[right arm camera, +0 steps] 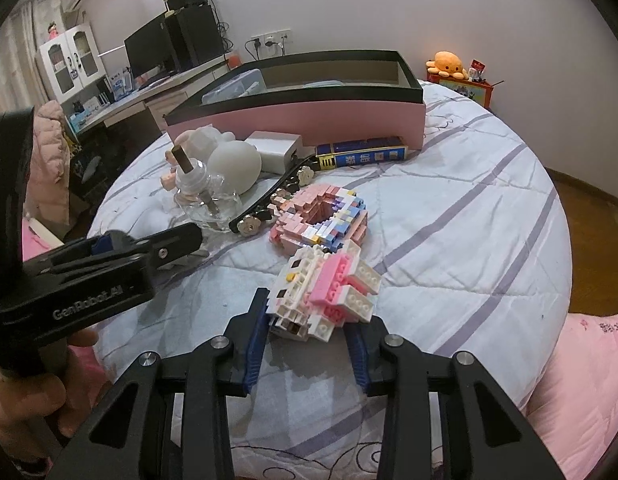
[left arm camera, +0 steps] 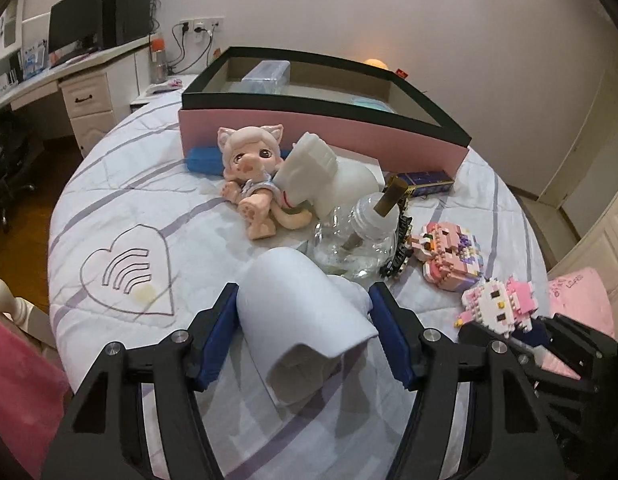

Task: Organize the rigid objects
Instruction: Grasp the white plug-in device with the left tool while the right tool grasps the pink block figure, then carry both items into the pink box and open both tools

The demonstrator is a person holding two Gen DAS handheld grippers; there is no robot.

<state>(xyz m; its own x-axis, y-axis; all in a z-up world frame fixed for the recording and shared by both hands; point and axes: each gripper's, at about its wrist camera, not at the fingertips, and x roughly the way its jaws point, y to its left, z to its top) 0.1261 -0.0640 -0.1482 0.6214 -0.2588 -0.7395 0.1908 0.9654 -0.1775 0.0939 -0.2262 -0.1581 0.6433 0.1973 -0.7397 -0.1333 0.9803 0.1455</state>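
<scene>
White curved piece [left arm camera: 305,320]: one only, lying on the quilt [left arm camera: 149,200] at the near edge, dead centre in the left wrist view. Caught between the two blue pads of the left gripper [left arm camera: 305,292], jaws about half open, one pad against each side.

Over to the right gripper [right arm camera: 317,312]: closed fairly narrow, pinching one brick-built cat [right arm camera: 329,292], white and pink, a pad on either flank. Sits near the middle of the bed, low over the quilt.

Counting the brick models: two. The cat in the grip, and just beyond it a pink brick ring [right arm camera: 321,216] with blue and white rows, flat on the quilt, not held.

Farther off, a small heap, one of each:
- pink doll [left arm camera: 253,176] with cat ears, sprawled to the left
- white figure [left arm camera: 329,176] leaning against the doll's right side
- clear glass bottle [left arm camera: 357,236] with a brown stick in its neck, nearer than the white figure
- black strip [right arm camera: 269,204] studded with little flowers, running between the bottle and the pink brick ring
- blue carton [right arm camera: 365,156] lying right against the foot of the box
- blue pouch [left arm camera: 203,160] tucked behind the doll, on the left

At the far side, one long pink box [left arm camera: 309,128] with a black rim, open on top. Inside, at its left end, one clear plastic tub [left arm camera: 267,74]; anything else in there too dim to name.
</scene>
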